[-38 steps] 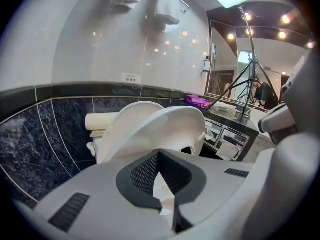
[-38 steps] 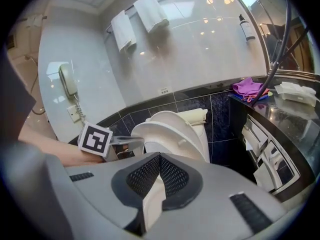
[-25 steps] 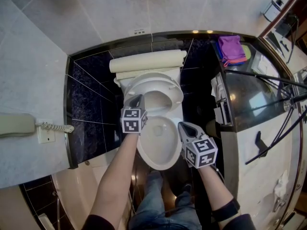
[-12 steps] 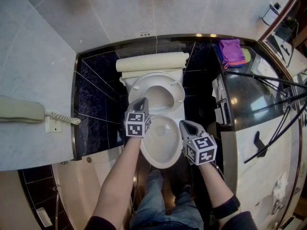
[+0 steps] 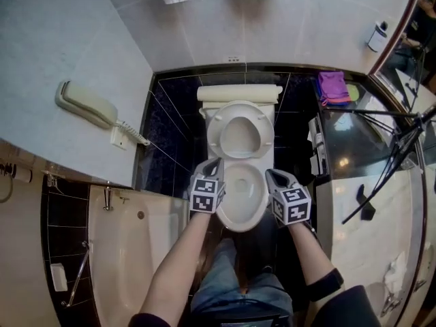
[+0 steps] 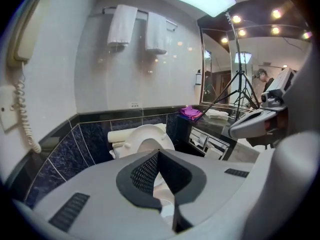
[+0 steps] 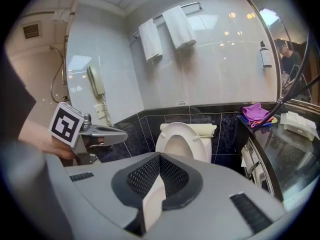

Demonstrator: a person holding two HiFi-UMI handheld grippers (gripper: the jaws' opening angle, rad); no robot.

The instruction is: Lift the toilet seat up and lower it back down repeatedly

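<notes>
Seen from above, a white toilet stands in a dark-tiled alcove. Its toilet seat [image 5: 214, 133] is raised and leans back at 12 o'clock from the open bowl [image 5: 240, 223], against the lid behind it. A person holds one tool in each hand over the bowl. The left tool [image 5: 215, 163] hangs near the bowl's 10 o'clock edge and the right tool [image 5: 271, 174] near its 2 o'clock edge. Both are shut tight with nothing between the jaws, and neither touches the seat. The lowering step looks to be next, and the main risk is a slam. Shut jaws can only nudge the upright ring, so a push past its balance point with no grip would likely let it drop hard onto the porcelain. A tool left over the rim could be caught under the falling seat. Thin tripod legs [image 5: 371, 125] at 3 o'clock could also snag a wide right-arm swing.
</notes>
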